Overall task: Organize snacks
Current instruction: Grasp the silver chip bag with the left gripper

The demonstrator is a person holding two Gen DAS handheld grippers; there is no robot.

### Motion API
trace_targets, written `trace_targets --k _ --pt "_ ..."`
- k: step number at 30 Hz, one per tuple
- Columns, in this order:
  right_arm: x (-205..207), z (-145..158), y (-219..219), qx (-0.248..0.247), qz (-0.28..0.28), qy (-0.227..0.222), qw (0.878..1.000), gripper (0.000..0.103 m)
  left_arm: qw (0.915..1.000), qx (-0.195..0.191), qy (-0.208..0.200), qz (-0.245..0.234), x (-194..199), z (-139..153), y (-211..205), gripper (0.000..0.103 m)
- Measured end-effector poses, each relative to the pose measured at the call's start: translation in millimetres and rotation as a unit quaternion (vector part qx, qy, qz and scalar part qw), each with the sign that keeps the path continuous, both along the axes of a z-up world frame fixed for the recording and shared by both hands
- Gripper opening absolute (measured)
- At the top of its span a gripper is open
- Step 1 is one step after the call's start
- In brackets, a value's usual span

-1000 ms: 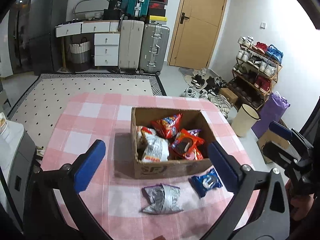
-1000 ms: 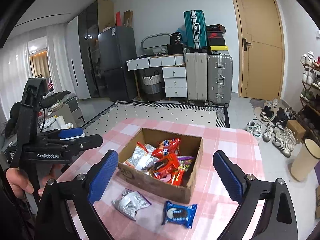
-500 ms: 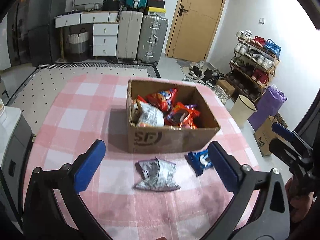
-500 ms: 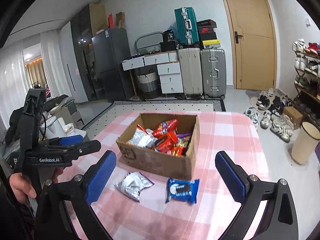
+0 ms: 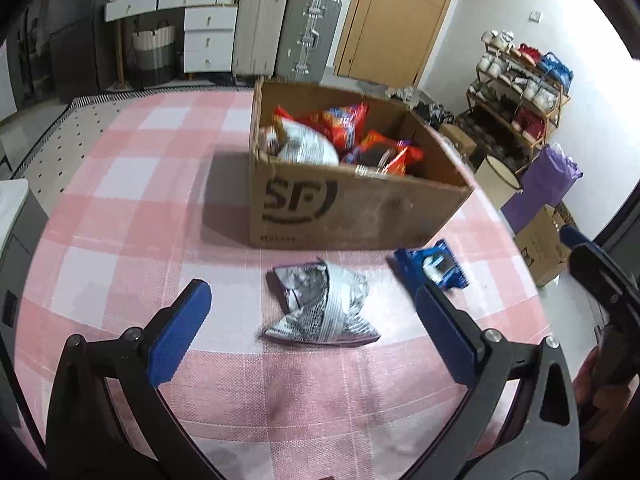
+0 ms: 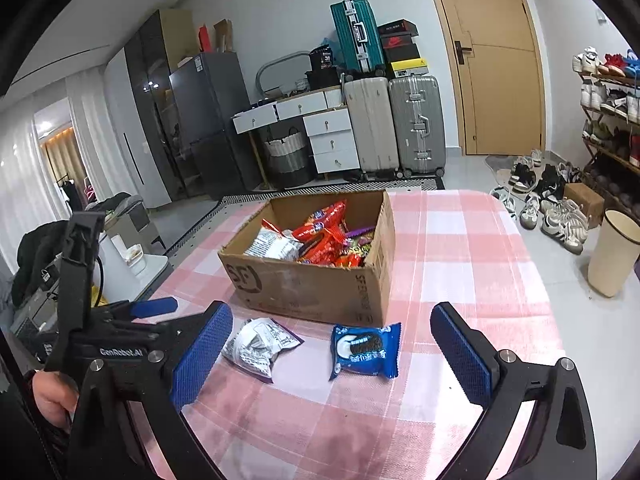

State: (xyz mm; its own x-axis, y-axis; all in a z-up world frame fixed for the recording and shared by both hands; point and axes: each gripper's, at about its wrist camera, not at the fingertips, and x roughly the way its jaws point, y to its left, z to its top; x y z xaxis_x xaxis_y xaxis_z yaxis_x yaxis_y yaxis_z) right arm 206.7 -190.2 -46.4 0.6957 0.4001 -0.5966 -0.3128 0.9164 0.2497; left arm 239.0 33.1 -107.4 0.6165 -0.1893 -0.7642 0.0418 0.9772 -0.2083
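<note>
A cardboard box (image 5: 352, 208) (image 6: 312, 284) holding several red and silver snack bags stands on the pink checked table (image 5: 120, 208) (image 6: 460, 248). In front of the box lie a crumpled silver snack bag (image 5: 320, 308) (image 6: 256, 344) and a blue cookie packet (image 5: 434, 266) (image 6: 366, 350). My left gripper (image 5: 312, 332) is open, low over the table, with the silver bag just ahead between its fingers, not touched. My right gripper (image 6: 332, 352) is open too, and the blue packet lies ahead between its fingers. The left gripper (image 6: 152, 308) also shows at the left of the right wrist view.
Suitcases (image 6: 394, 128), white drawers (image 6: 332, 140) and a dark fridge (image 6: 208, 128) line the far wall beside a wooden door (image 6: 496, 60). A shoe rack (image 5: 516, 92), loose shoes (image 6: 556, 208) and a cream bin (image 6: 614, 258) stand right of the table. A hand (image 6: 50, 396) holds the left gripper.
Both grippers have come down and closer to the table; the silver bag and blue packet now look larger and nearer. The box has slid up in both views. Nothing was grasped.
</note>
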Motion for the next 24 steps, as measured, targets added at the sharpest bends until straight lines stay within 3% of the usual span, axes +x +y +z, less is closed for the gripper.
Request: trace_targets --k 14,16,17,19,22,24 --pt "16 -48 -7 0.013 -0.012 0.043 0.999 0.101 0.9981 -0.002 0.059 -0.019 47 -74 -15 0.100" --pt "16 -50 -7 0.014 -0.013 0.045 0.999 0.101 0.9977 0.000 0.066 -0.015 56 -81 -16 0.092" --pt "18 -53 -7 0.015 -0.013 0.047 0.999 0.101 0.9974 -0.002 0.070 -0.013 60 -85 -16 0.082" --pt "18 -55 -8 0.016 -0.014 0.050 0.999 0.101 0.9975 -0.013 0.068 -0.015 66 -89 -15 0.078" --pt "19 -60 -10 0.020 -0.016 0.055 0.998 0.101 0.9960 -0.030 0.071 -0.046 74 -91 -23 0.048" --pt "20 -63 -10 0.021 -0.016 0.058 0.998 0.101 0.9961 -0.020 0.068 -0.052 76 -90 -30 0.044"
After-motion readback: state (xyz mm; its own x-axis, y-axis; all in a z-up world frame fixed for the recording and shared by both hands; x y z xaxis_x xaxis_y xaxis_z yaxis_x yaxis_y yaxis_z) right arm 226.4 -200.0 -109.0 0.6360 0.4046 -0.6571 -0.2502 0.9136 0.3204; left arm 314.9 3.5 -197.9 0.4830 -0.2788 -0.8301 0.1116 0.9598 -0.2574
